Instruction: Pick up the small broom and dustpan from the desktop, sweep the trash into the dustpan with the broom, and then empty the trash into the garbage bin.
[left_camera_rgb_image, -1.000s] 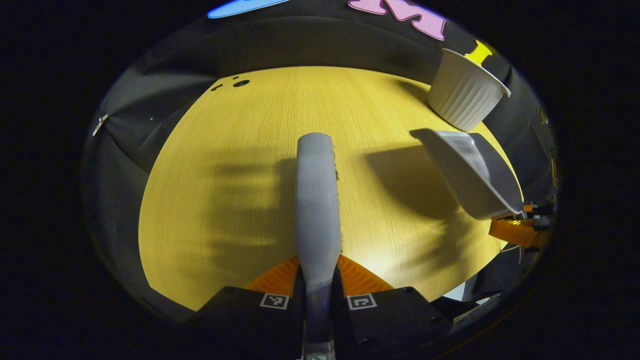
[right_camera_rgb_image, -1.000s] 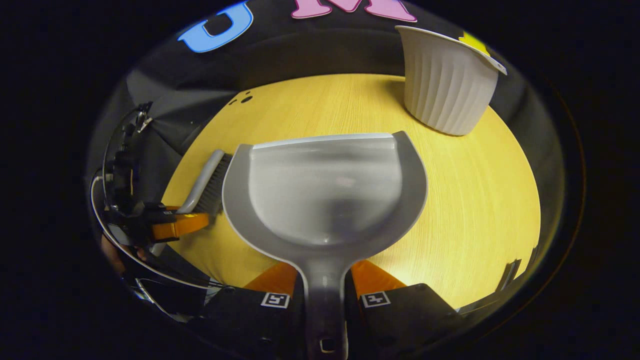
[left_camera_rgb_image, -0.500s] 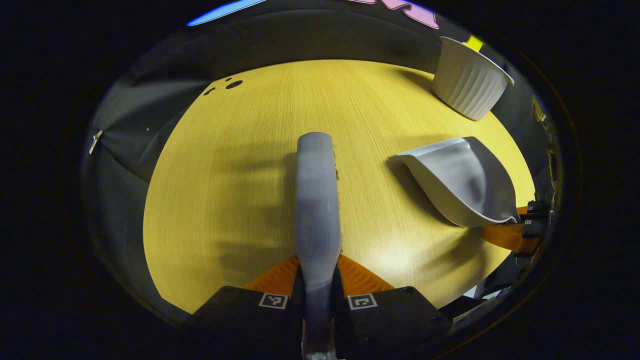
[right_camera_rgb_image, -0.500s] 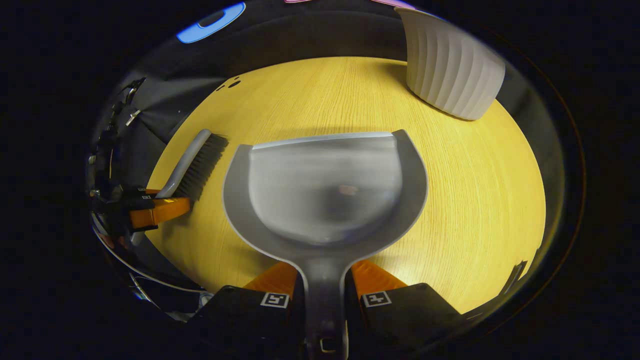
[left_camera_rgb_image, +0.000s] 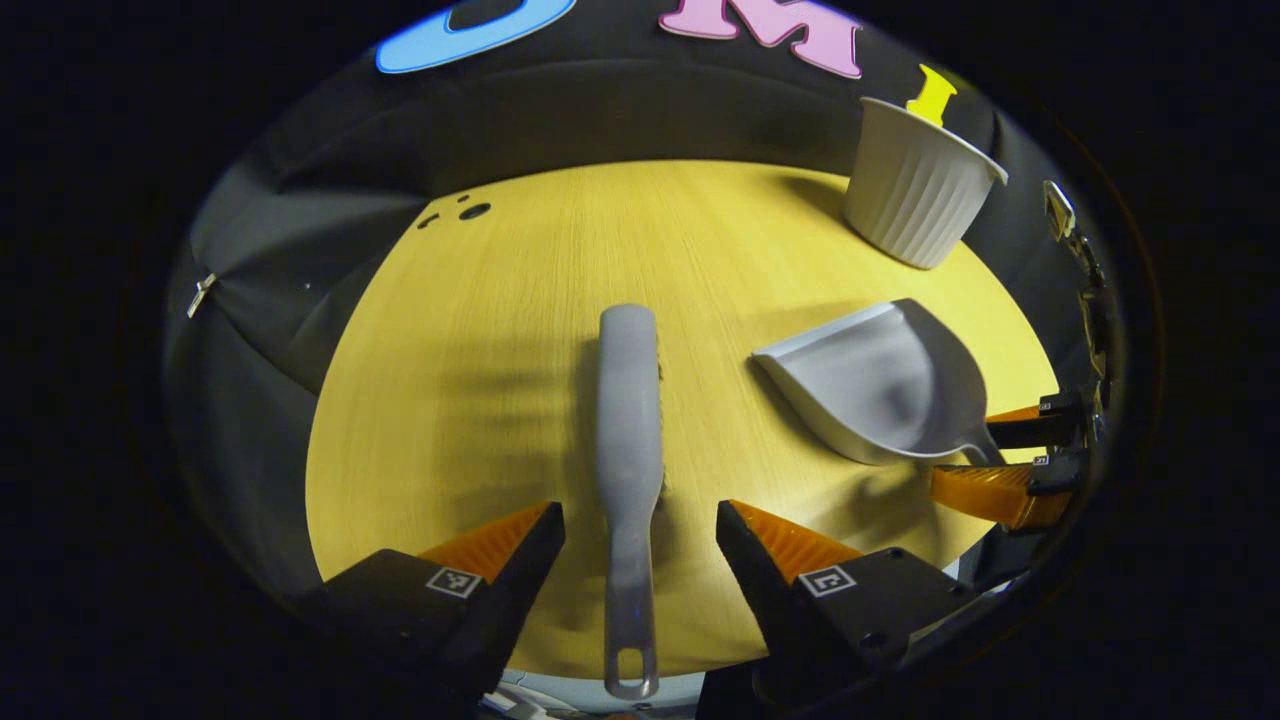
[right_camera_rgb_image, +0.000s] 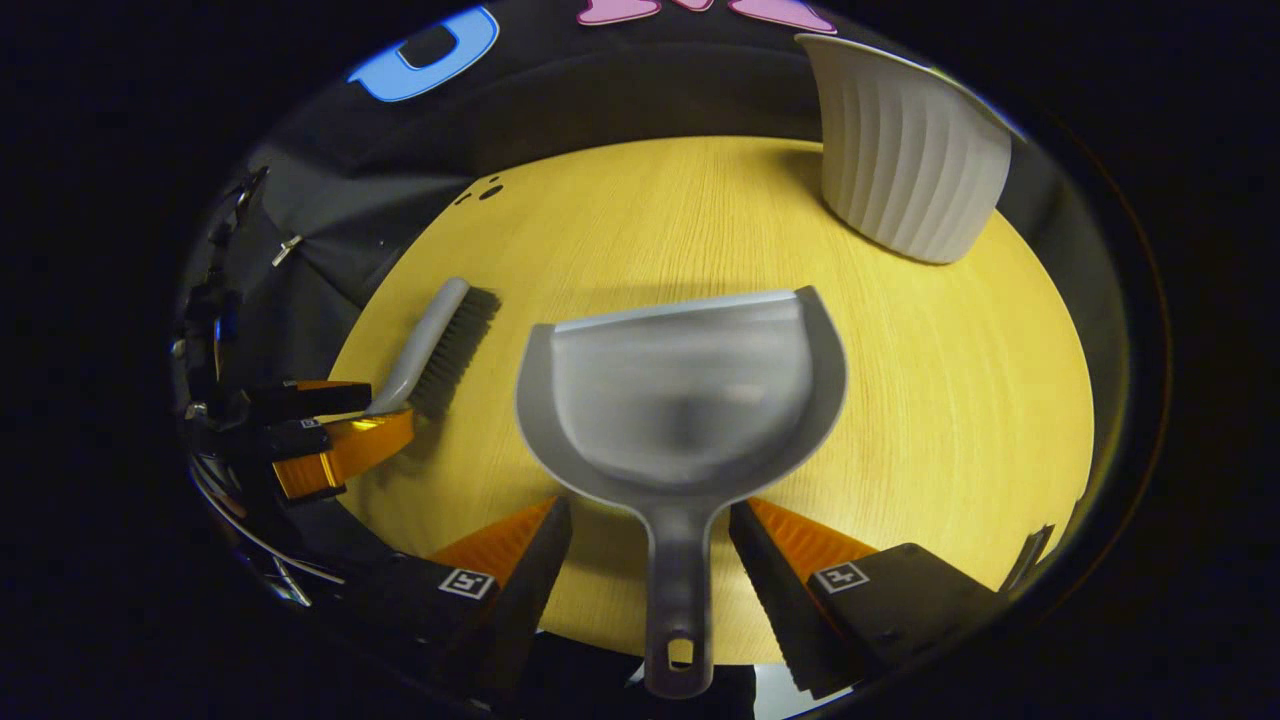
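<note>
Both claws have just let go: the left claw (left_camera_rgb_image: 640, 530) stands wide open around the broom (left_camera_rgb_image: 629, 420), the right claw (right_camera_rgb_image: 650, 530) around the dustpan (right_camera_rgb_image: 685, 400), both now lying on the desk (left_camera_rgb_image: 480, 400); task looks finished

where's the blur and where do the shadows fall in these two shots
Left gripper view: sharp; striped shadows lie on the desktop left of the broom, and the dustpan darkens the wood by its handle. Right gripper view: the dustpan looks smeared inside, the garbage bin soft, the desktop's edges bowed by the fisheye.
</note>
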